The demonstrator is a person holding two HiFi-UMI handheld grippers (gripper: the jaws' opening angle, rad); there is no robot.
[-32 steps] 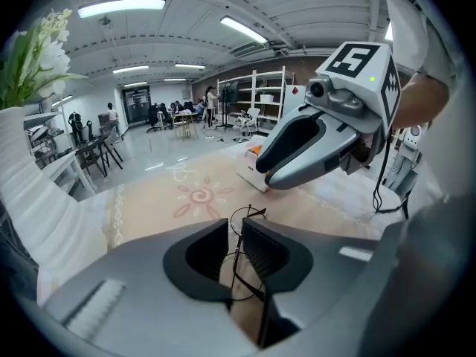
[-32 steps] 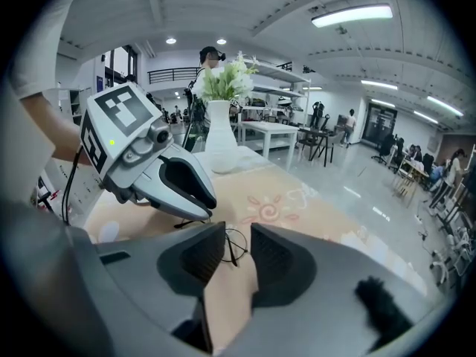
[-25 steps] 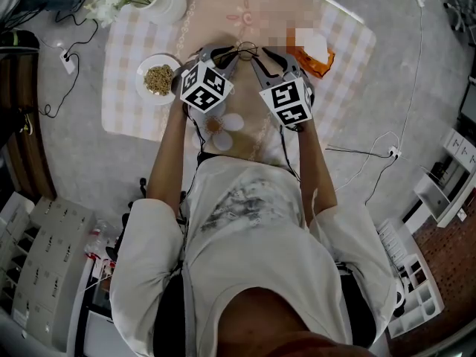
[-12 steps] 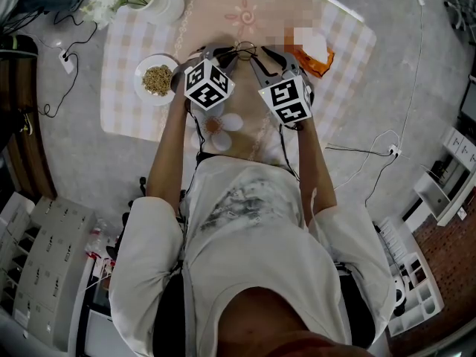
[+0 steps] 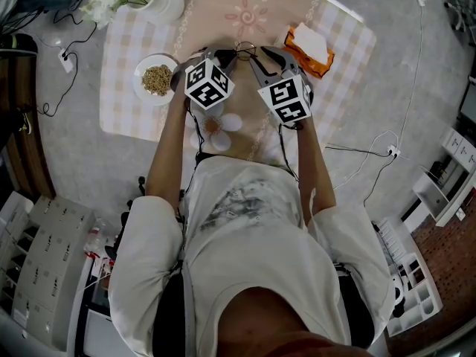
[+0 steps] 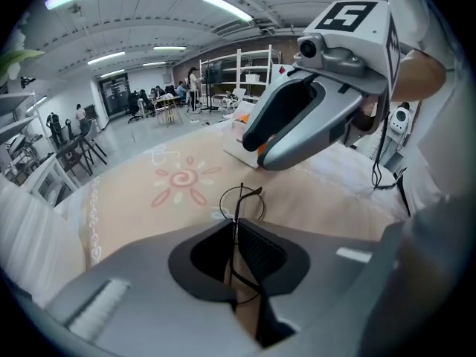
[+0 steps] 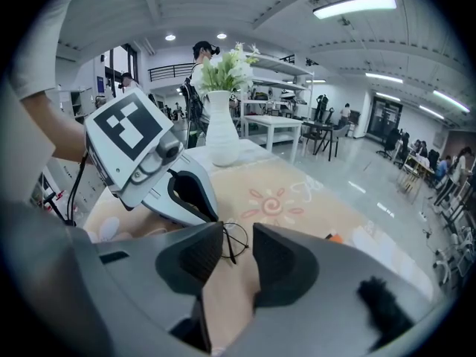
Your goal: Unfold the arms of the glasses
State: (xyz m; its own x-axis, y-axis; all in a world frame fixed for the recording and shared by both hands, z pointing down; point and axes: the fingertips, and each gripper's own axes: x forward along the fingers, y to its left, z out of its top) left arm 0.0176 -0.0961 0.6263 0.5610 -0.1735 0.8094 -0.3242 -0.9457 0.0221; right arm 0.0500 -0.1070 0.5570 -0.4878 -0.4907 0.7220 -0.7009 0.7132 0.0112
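Left gripper view, glasses [image 6: 236, 213] clenched in left gripper [image 6: 234, 233] jaws, long axis pointing away, right gripper [image 7: 238, 235] jaws just opening, empty

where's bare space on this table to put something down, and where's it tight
Free: the far end of the runner, between the flower vase and the orange tissue pack; also the checked cloth on the near side of the bowl. Crowded: the middle, round the glasses, with bowl and tissue pack close on either side.
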